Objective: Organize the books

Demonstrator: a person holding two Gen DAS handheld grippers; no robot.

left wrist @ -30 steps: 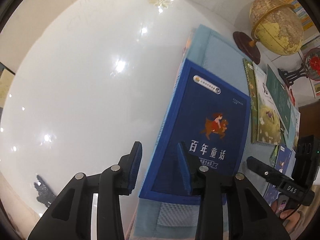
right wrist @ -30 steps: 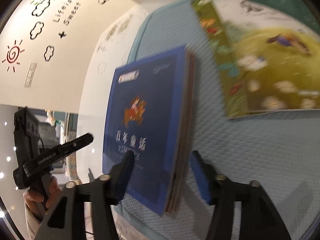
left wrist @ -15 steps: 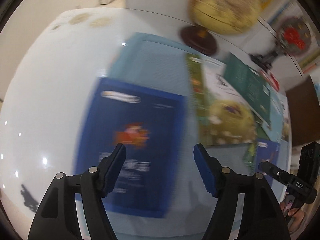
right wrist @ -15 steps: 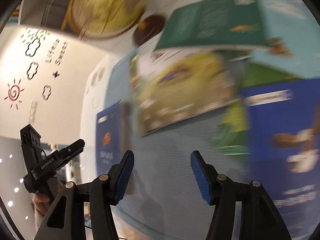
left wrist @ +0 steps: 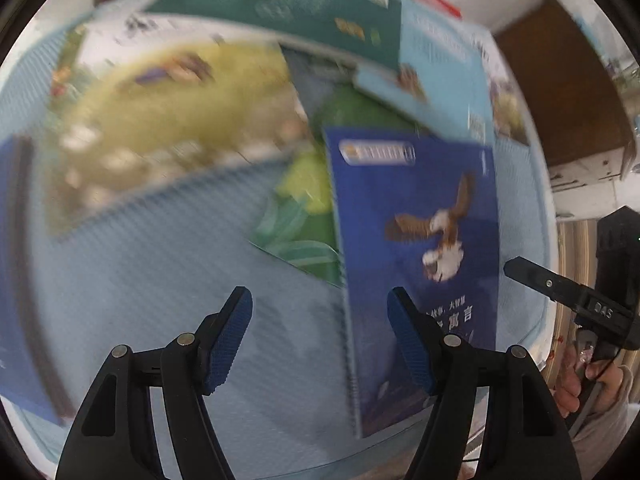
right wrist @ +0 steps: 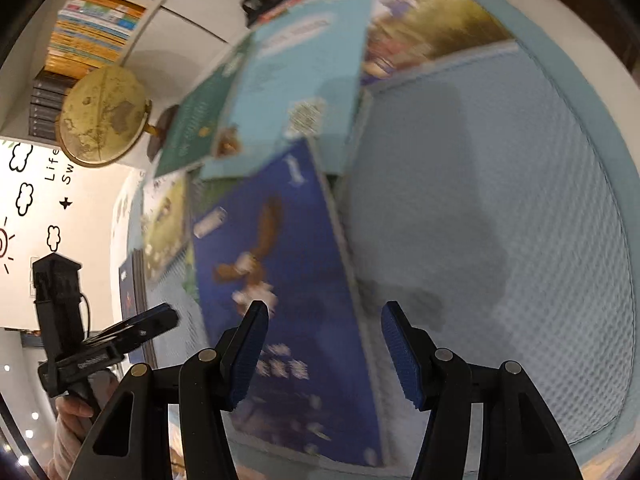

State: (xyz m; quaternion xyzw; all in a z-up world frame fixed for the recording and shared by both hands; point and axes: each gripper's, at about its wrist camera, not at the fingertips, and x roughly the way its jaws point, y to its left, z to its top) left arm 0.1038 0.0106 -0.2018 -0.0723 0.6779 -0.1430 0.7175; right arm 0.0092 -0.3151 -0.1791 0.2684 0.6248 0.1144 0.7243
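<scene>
A dark blue book with an eagle on its cover lies flat on the light blue mat. It overlaps a green leafy book. My left gripper hangs open above the mat at the eagle book's left edge, with nothing held. My right gripper is open over that book's right edge and is also empty. Further back lie a yellow-green picture book, a dark green book and a pale blue book. Another dark blue book sits at the mat's left end.
A globe on a dark stand is behind the books, with a shelf of stacked books beyond it. A brown cabinet stands to the right. Each gripper shows in the other's view, held by a hand.
Both grippers swept right along the mat, from the blue book with the rider to the eagle book. The left jaws widened and came off the rider book's edge. The right jaws kept their width.
</scene>
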